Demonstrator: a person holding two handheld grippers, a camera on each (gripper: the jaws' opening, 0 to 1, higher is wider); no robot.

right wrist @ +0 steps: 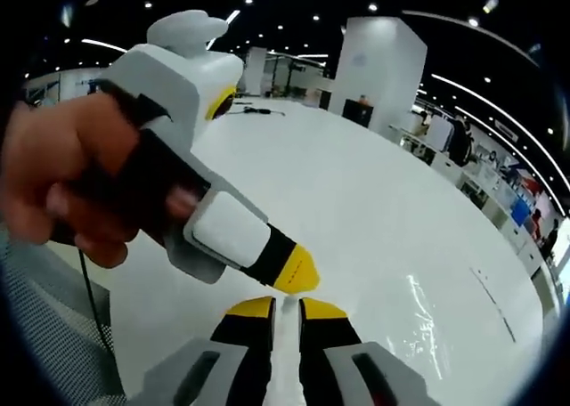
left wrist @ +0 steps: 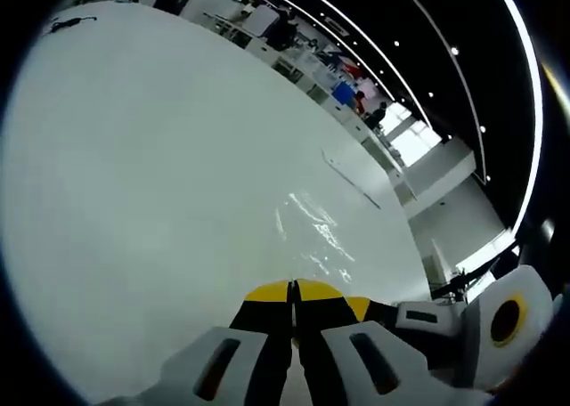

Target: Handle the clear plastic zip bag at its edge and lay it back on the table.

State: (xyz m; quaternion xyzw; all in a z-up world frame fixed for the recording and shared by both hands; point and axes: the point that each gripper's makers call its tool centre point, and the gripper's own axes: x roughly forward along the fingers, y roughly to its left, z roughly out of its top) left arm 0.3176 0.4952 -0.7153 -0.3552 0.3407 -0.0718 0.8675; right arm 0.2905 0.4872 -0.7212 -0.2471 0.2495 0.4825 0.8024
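A: Checking near end first. Your left gripper (left wrist: 292, 292), jaws pressed together, nothing visible between the tips.

B: And the right gripper (right wrist: 285, 306)?

A: Narrow slit between the tips, only white table showing through, so you're holding nothing there either. In the right gripper view your hand (right wrist: 67, 188) carries the left gripper in from the left, its tip just above the right one's.

B: Bag?

A: Clear zip bag (left wrist: 312, 232) lies flat on the white table (left wrist: 134, 174), just past the left tips; glare marks it (right wrist: 427, 321) right of the right tips.

B: Risk?

A: Film's see-through. You could miss the edge, pinch the middle, or drag it crumpled. Far back: desks, people.
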